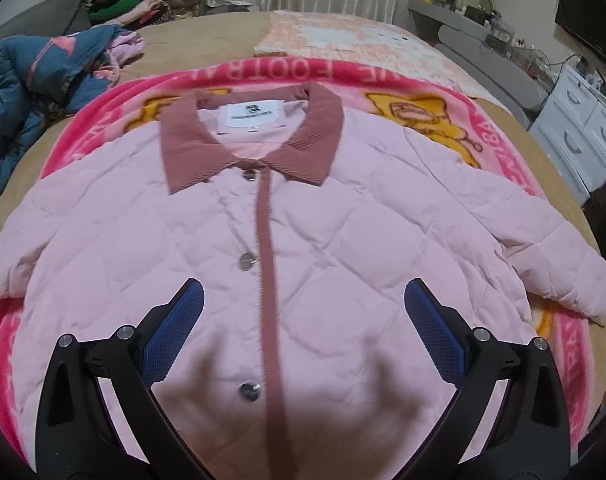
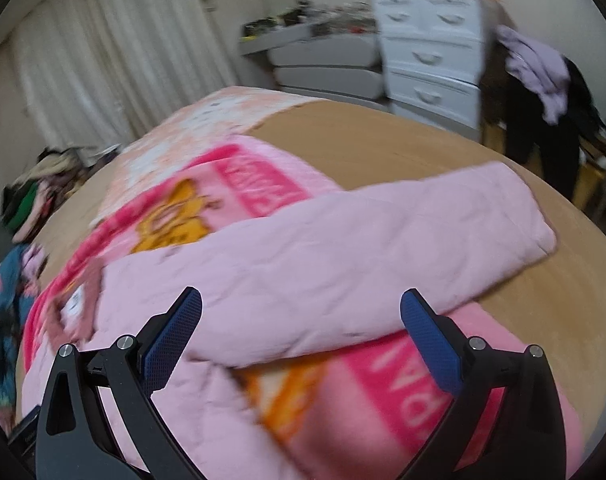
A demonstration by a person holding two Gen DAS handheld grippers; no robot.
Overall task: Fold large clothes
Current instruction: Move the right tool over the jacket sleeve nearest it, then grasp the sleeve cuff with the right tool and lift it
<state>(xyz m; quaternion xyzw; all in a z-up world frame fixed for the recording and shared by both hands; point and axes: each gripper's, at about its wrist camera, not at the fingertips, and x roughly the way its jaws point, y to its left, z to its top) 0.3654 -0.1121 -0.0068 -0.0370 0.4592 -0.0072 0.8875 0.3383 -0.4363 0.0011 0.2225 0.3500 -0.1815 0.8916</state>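
Jacket: pink quilted jacket [image 1: 343, 220] lies buttoned, front up, flat on the pink fleece blanket [image 1: 503, 136], ready for folding.
Left gripper [image 1: 303, 332]: spread wide, empty, above the placket.
Right gripper [image 2: 301, 340]: spread, empty, facing the right sleeve [image 2: 383, 240], likely the first fold.

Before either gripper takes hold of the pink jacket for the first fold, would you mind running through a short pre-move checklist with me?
1. Jacket lies flat, front up, buttoned: ok.
2. Left gripper open and empty: ok.
3. Right gripper open and empty: ok.
4. Sleeve spread out straight within the right gripper's view: ok.
5. Other sleeve fully flat: cannot tell, it runs off frame.
6. Nothing lying on the jacket: ok.
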